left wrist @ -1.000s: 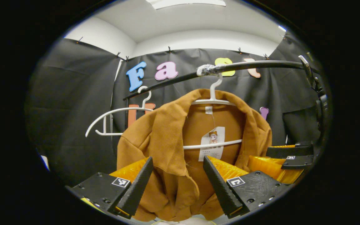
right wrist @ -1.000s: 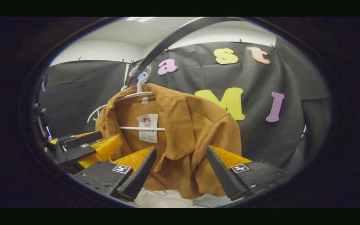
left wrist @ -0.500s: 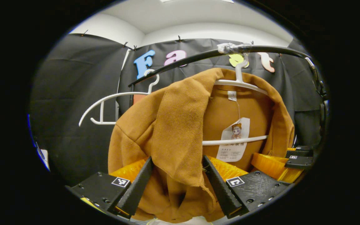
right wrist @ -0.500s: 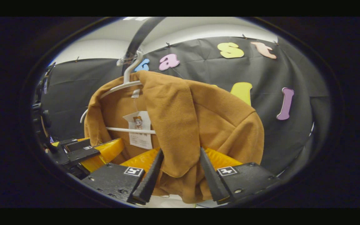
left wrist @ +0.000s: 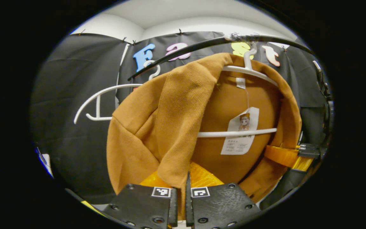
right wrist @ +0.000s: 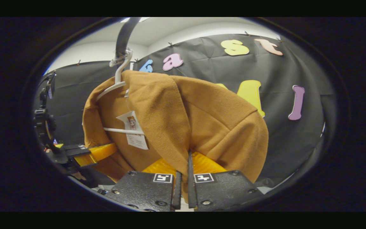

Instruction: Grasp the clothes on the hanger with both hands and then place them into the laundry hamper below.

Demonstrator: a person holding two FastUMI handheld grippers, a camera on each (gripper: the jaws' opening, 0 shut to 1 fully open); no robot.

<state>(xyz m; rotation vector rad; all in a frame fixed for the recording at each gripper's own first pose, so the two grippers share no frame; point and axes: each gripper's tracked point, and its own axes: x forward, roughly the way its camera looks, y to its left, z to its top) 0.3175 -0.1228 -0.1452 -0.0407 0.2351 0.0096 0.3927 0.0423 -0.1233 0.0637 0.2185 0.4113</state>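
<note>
Left gripper view has the jacket [left wrist: 145,127] up close on its hanger [left wrist: 249,71], which hooks over the rail [left wrist: 202,44]; a spare hanger [left wrist: 100,98] sits off to the side. Half a second ago you had both sets of fingers spread around the lapels. Now your left gripper [left wrist: 180,197] is pinched on one front edge and your right gripper [right wrist: 182,187] on the other, so you've got your grasp. Next you probably lift it off. The tag [left wrist: 240,133] dangles inside.
</note>
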